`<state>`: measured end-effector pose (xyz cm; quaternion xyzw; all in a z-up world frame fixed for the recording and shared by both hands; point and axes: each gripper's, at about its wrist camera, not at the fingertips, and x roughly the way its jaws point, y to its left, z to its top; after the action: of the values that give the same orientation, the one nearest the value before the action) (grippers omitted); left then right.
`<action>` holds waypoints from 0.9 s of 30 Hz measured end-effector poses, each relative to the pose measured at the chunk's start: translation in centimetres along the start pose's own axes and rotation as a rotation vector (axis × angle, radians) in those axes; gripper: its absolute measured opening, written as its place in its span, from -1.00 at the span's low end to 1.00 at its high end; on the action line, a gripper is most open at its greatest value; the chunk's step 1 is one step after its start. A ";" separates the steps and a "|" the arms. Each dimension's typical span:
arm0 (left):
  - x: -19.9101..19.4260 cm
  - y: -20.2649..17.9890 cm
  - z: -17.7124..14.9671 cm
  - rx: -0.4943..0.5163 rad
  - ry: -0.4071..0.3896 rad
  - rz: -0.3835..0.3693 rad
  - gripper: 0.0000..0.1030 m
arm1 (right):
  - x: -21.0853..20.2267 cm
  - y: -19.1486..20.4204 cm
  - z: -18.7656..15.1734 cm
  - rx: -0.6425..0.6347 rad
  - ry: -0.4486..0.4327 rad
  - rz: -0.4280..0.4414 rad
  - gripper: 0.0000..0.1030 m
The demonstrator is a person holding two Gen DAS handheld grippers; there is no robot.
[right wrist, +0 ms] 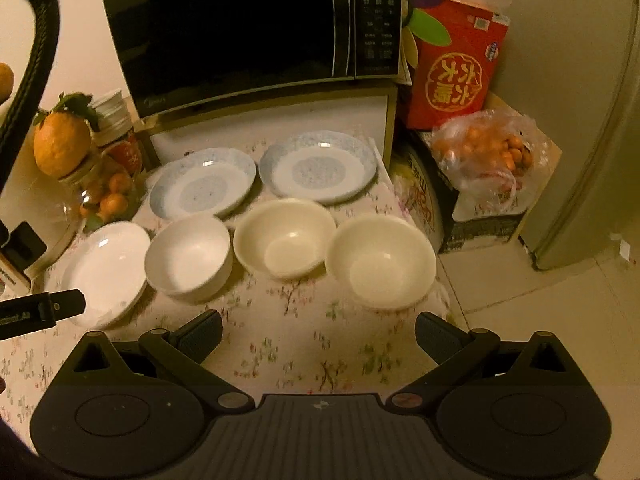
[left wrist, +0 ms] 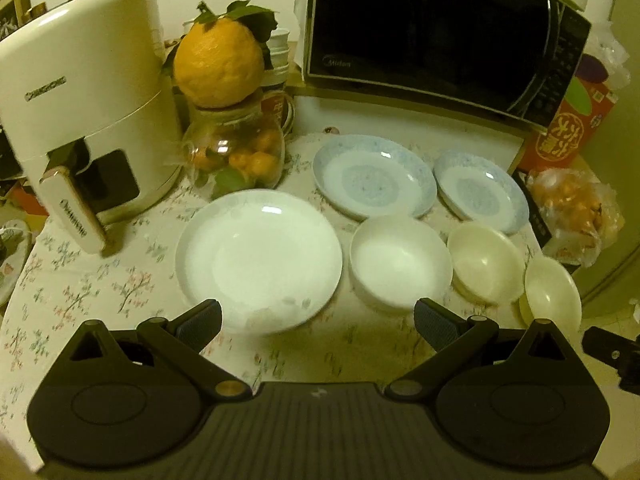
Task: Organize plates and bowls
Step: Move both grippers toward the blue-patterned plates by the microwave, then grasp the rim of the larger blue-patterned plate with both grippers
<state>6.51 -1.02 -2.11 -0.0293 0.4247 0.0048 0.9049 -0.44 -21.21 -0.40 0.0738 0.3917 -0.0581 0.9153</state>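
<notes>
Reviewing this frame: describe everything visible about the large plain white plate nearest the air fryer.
The large white plate is round, glossy and ceramic-looking, with a wide shallow rim carrying a faint grey floral print near its front edge. It lies flat, upright and empty on the floral tablecloth, leftmost in the front row, beside the white bowl. Nothing grips it.

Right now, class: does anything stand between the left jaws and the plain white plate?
Nothing visible does. The left gripper is open, and only bare floral tablecloth lies before the white plate. The white bowl sits beside it, to the right.
</notes>
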 end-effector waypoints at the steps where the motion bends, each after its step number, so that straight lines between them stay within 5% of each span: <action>1: 0.4 -0.1 0.4 0.010 -0.011 0.005 0.99 | 0.2 -0.2 0.4 0.003 -0.008 0.001 0.96; 15: 7.7 0.3 7.9 -0.153 -0.043 -0.054 0.81 | 8.5 0.4 8.3 0.074 0.043 0.216 0.66; 27: 14.8 0.5 10.5 -0.145 0.019 -0.042 0.32 | 17.1 3.3 12.5 0.133 0.173 0.266 0.29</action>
<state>24.01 -0.16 -6.88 -0.1038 0.4310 0.0161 0.8962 20.72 -21.10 -4.03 0.1903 0.4513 0.0443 0.8707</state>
